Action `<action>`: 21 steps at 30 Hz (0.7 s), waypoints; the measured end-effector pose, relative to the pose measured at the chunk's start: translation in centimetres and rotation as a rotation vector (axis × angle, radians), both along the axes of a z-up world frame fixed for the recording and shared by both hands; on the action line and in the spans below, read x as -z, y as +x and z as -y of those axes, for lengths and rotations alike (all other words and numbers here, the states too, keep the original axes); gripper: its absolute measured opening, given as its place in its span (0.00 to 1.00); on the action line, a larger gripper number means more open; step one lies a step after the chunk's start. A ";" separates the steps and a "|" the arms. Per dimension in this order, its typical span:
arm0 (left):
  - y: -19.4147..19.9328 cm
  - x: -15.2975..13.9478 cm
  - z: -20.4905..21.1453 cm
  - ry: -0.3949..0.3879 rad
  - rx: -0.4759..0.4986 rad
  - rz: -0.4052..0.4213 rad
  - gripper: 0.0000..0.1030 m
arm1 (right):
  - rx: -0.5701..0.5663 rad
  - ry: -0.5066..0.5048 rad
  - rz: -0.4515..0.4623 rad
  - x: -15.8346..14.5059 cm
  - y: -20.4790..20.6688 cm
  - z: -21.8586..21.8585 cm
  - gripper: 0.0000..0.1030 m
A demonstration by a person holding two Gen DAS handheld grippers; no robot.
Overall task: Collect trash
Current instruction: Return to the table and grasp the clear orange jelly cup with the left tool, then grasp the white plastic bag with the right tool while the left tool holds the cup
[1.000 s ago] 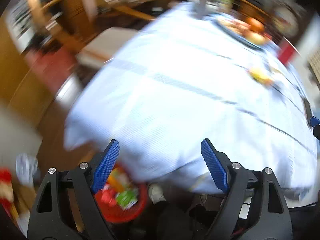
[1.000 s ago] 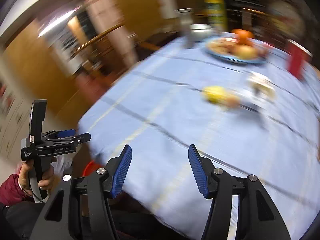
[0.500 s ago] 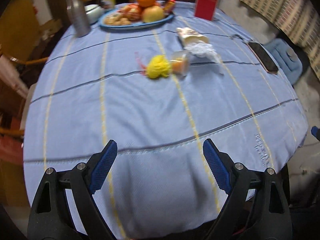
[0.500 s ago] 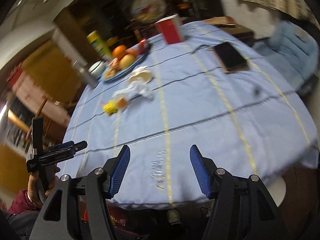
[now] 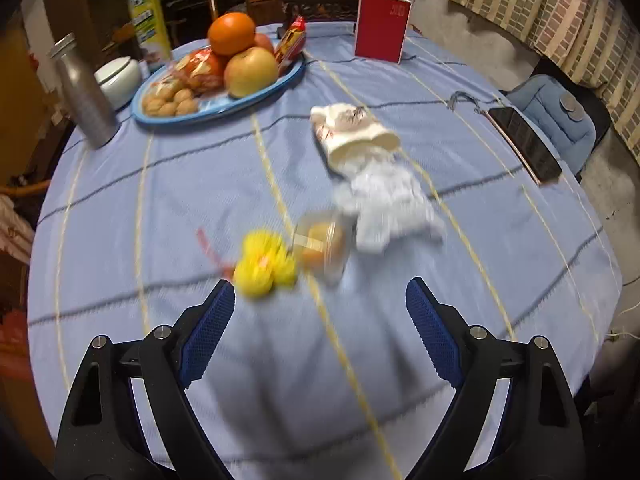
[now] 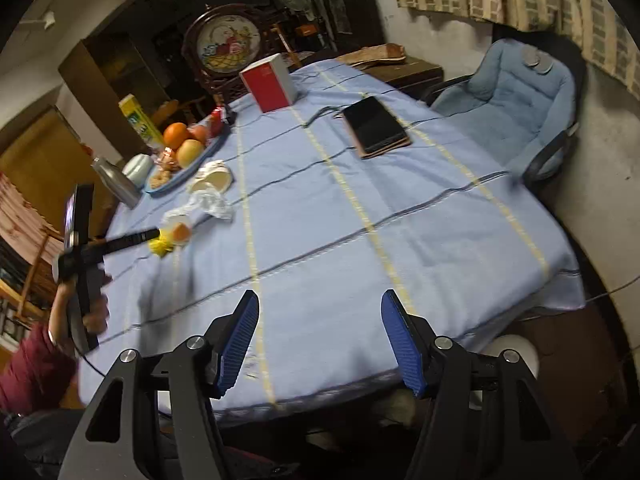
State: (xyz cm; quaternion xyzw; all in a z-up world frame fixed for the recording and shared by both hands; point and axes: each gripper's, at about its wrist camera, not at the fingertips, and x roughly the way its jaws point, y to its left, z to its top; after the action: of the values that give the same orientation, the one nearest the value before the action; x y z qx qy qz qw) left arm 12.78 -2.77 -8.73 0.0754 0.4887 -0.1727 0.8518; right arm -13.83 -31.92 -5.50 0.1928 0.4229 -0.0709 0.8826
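Four bits of trash lie in a loose line on the blue striped tablecloth (image 5: 168, 208): a crumpled yellow wrapper (image 5: 264, 263) with a red strip, a clear plastic cup (image 5: 322, 246) on its side with something orange inside — blurred — touching it, a wad of white tissue (image 5: 390, 206) beside the cup, and one tipped paper cup (image 5: 352, 130) toward 12 o'clock from the tissue. In the left wrist view the wrapper sits just beyond the left gripper (image 5: 320, 306), at about 11 o'clock from its fingertips.

The left gripper hangs over the cloth with jaws spread wide, having just opened a little further, nothing between them. The right gripper (image 6: 318, 328) — jaws partly apart, also just opening, empty — hovers over bare cloth at the near edge, the trash well off at 10 o'clock.

Further out: one blue fruit plate (image 5: 256, 100), one metal bottle (image 5: 86, 96), one white lidded bowl (image 5: 118, 78), one red box (image 5: 382, 26), one dark tablet (image 6: 374, 124), one blue padded chair (image 6: 516, 100).
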 end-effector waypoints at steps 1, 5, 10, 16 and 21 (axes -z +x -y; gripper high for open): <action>0.7 0.3 0.3 -0.001 0.000 -0.001 0.82 | 0.011 -0.014 -0.005 -0.1 -0.2 0.3 0.61; 3.5 2.3 1.9 0.004 -0.005 -0.025 0.82 | 0.067 -0.036 -0.028 0.0 -1.5 1.7 0.63; 5.0 4.4 3.6 0.040 0.017 -0.039 0.75 | 0.100 -0.041 -0.052 0.2 -2.2 2.7 0.63; 1.3 3.5 2.5 -0.082 0.055 -0.098 0.31 | 0.044 -0.022 -0.029 0.1 -0.4 2.3 0.63; -6.0 1.4 -0.3 -0.123 0.050 -0.088 0.31 | -0.074 0.048 -0.008 0.6 4.0 0.4 0.63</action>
State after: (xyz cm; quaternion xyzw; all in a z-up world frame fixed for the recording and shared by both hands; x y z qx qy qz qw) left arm 6.82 -2.43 -10.09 0.0276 0.5120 -0.2269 0.8280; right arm -9.87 -32.34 -6.07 0.1977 0.4347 -0.0288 0.8781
